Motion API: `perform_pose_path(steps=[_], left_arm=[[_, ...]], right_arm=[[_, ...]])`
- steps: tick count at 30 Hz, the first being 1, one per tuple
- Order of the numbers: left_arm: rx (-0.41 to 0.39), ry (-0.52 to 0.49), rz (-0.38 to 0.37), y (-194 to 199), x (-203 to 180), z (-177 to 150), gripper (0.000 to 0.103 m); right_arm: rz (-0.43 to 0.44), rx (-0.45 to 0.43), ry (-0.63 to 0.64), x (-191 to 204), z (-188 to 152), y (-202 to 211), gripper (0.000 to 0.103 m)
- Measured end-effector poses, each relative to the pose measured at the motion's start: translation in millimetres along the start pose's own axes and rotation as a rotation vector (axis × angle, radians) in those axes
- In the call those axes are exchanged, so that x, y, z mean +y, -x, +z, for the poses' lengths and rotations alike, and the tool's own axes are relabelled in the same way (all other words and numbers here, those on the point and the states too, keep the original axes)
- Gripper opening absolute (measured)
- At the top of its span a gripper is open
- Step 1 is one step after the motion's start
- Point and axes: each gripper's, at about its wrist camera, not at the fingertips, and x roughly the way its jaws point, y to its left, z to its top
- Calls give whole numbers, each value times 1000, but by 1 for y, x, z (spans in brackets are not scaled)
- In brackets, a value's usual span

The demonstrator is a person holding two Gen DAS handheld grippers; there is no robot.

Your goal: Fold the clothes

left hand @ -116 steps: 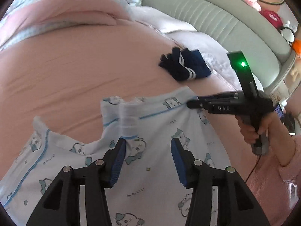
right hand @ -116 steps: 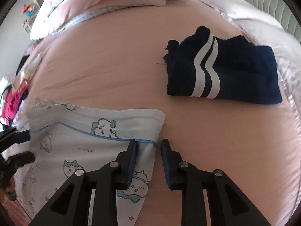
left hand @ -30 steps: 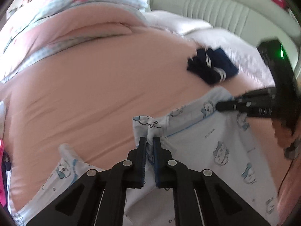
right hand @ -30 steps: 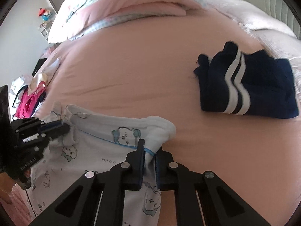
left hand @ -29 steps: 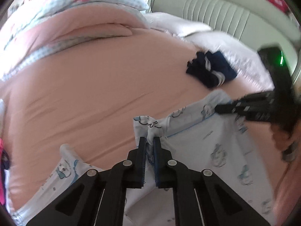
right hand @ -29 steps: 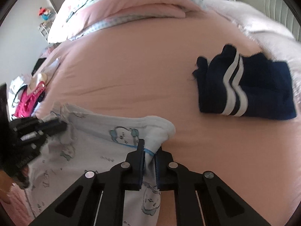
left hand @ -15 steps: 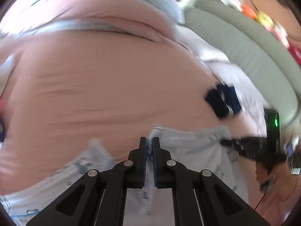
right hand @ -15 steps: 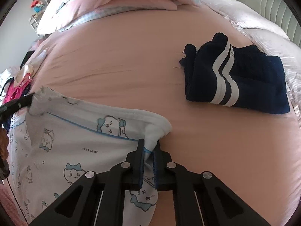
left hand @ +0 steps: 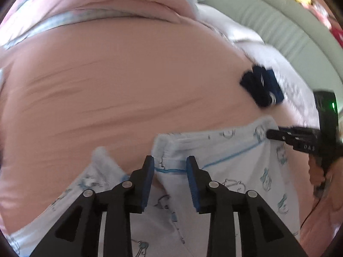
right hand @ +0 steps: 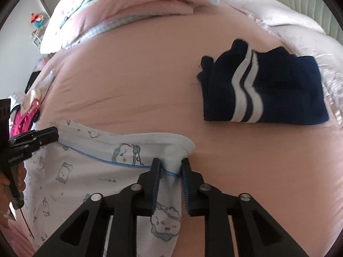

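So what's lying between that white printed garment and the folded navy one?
Nothing: only bare pink bedsheet separates the white garment from the navy garment, clearest in the right wrist view.

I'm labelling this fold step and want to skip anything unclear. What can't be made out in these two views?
- White printed garment: its lower part is cut off by the bottom edge and covered by the right gripper in the right wrist view.
- Navy striped garment: motion-blurred and small in the left wrist view.
- Left gripper: jaws opening, cloth between them; contact is unclear.
- Clutter beside the bed: too small, cut by the left edge.
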Motion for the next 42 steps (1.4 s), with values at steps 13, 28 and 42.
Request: perform_pose_path(steps=[13, 28, 42], left_arm=[[-96, -21, 80, 30, -16, 24, 11], [-6, -59, 128, -23, -41, 21, 8], [-168, -27, 106, 22, -42, 17, 34]], right_arm=[[-120, -41, 78, -13, -5, 17, 7], [47, 12, 45, -24, 0, -10, 6], [-18, -167, -36, -20, 26, 48, 16]])
